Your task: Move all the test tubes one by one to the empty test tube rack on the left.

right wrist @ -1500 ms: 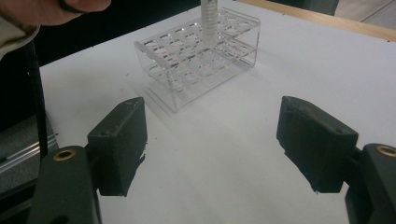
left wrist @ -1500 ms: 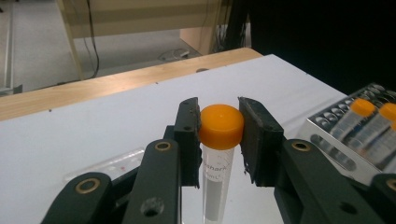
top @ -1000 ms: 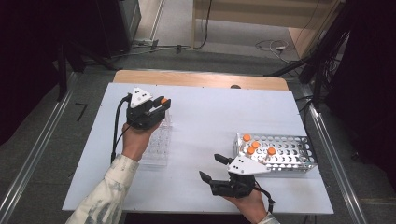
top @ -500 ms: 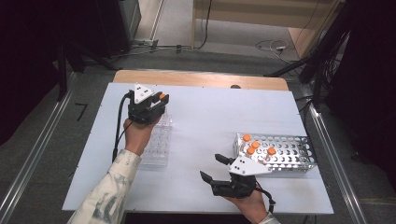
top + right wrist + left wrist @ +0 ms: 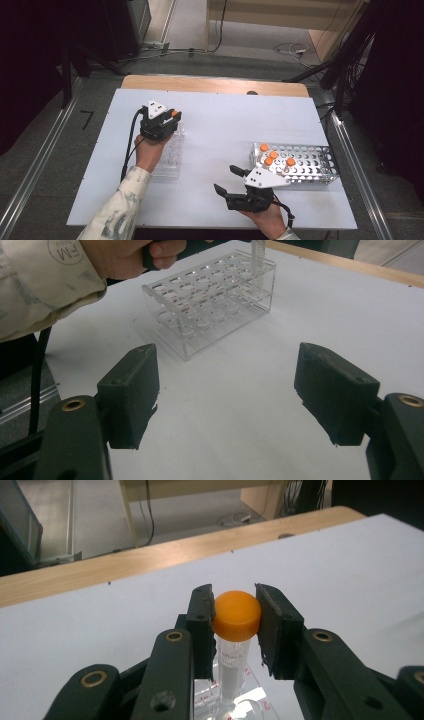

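Observation:
My left gripper (image 5: 235, 617) is shut on the orange cap (image 5: 236, 615) of a clear tube (image 5: 231, 667), which hangs upright. The tube's lower end reaches into a hole at the far end of the clear plastic rack (image 5: 220, 705). In the high view the left gripper (image 5: 172, 120) sits over the far end of that rack (image 5: 169, 157). The right gripper view has the same tube (image 5: 257, 255) standing at the rack's (image 5: 215, 305) far corner. My right gripper (image 5: 226, 180) rests near the table's front edge, open with nothing between its jaws (image 5: 230, 390).
A metal wire rack (image 5: 310, 162) stands at the right of the white table (image 5: 225, 120), holding three orange-capped tubes (image 5: 273, 155) at its left end. The clear rack's other holes look empty. A wooden strip (image 5: 215, 85) runs along the table's far edge.
My left hand has sunk a little with the tube, bringing its lower end down into the far end of the clear rack. The right gripper has stayed still.

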